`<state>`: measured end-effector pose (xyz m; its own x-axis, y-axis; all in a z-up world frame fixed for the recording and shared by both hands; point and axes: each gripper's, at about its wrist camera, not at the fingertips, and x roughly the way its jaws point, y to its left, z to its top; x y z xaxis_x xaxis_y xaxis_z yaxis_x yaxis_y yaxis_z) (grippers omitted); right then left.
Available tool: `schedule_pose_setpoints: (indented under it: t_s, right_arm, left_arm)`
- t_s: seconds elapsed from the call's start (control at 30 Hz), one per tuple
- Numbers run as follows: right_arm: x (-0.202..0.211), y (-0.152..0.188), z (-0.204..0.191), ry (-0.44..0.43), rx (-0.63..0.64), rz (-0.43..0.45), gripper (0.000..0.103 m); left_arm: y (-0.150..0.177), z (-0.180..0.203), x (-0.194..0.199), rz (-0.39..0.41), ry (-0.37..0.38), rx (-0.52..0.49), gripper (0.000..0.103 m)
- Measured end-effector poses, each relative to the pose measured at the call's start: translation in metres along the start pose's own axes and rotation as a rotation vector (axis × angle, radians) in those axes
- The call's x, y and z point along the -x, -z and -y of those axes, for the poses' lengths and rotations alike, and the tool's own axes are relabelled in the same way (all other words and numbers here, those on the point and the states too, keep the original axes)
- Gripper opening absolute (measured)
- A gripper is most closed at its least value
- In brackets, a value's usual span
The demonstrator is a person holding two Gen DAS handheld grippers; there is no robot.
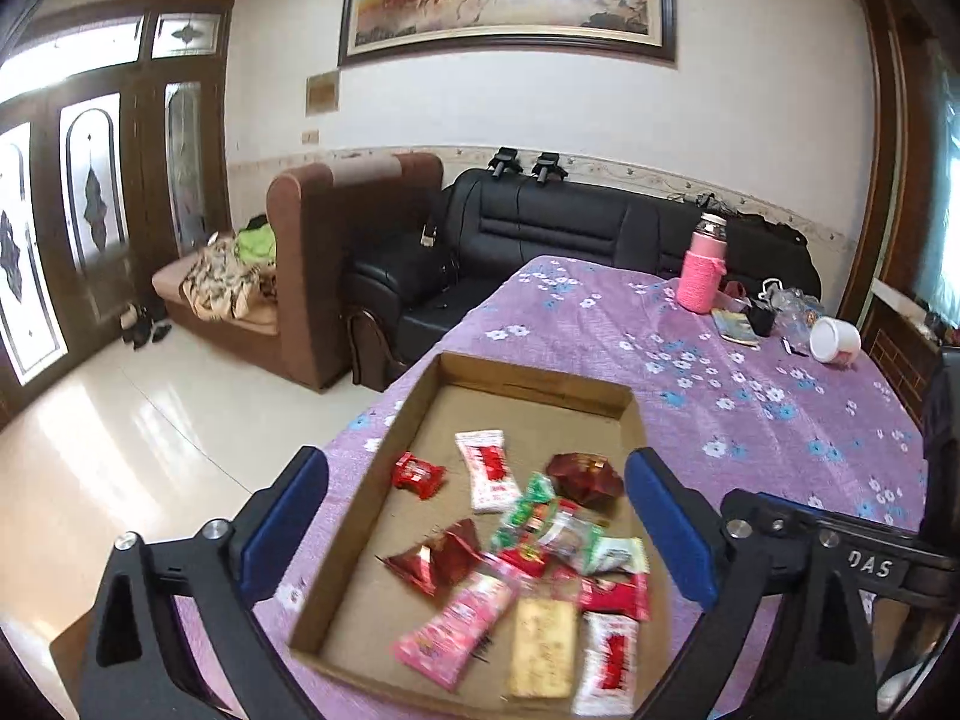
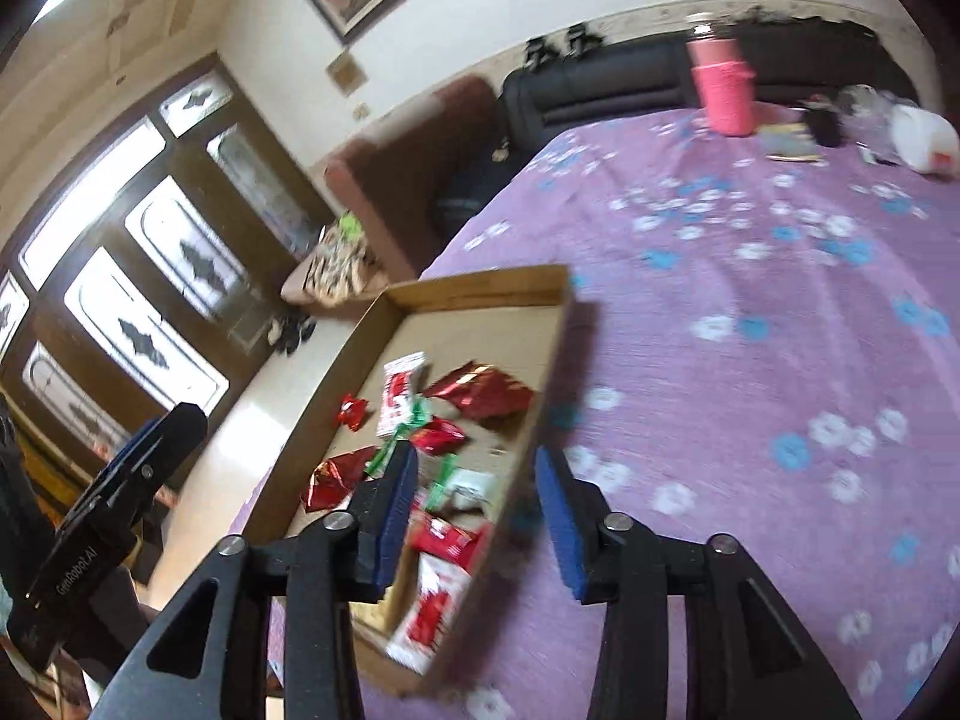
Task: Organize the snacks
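A shallow cardboard tray [image 1: 540, 381] lies on the purple flowered tablecloth and holds several wrapped snacks: red foil packs [image 1: 585, 474], white-and-red packs [image 1: 489, 471], a pink pack [image 1: 462, 618], green-and-white packs [image 1: 564, 531] and a yellow biscuit [image 1: 543, 648]. My left gripper [image 1: 477, 498] is open and empty above the tray, its blue pads either side of the snacks. In the right wrist view the tray [image 2: 480, 294] shows again. My right gripper [image 2: 474, 492] is open and empty over the tray's right wall, near a red pack [image 2: 441, 537].
A pink-sleeved bottle [image 1: 702, 267], a white cup on its side [image 1: 834, 339] and small clutter stand at the table's far right. A black sofa [image 1: 540, 228] and a brown sofa [image 1: 336, 240] stand behind the table. The left gripper's body [image 2: 114, 510] shows at left.
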<state>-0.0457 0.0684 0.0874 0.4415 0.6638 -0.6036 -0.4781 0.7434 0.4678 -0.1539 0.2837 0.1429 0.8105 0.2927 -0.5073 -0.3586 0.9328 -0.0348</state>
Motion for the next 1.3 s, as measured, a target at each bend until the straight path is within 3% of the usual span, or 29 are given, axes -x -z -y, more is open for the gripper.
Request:
schedule_pose_setpoints:
  t_s: [0.23, 0.57, 1.3]
  right_arm:
    - [0.042, 0.022, 0.023, 0.043, -0.017, 0.060, 0.051]
    - [0.064, 0.037, 0.040, 0.052, -0.021, 0.091, 0.053]
    - [0.059, 0.049, 0.027, 0.089, 0.024, 0.089, 0.057]
  left_arm:
    - [0.011, 0.050, 0.019, -0.022, 0.034, -0.065, 0.102]
    - [0.025, 0.091, 0.022, -0.069, 0.047, -0.125, 0.102]
    - [0.030, 0.097, 0.023, -0.083, 0.066, -0.131, 0.102]
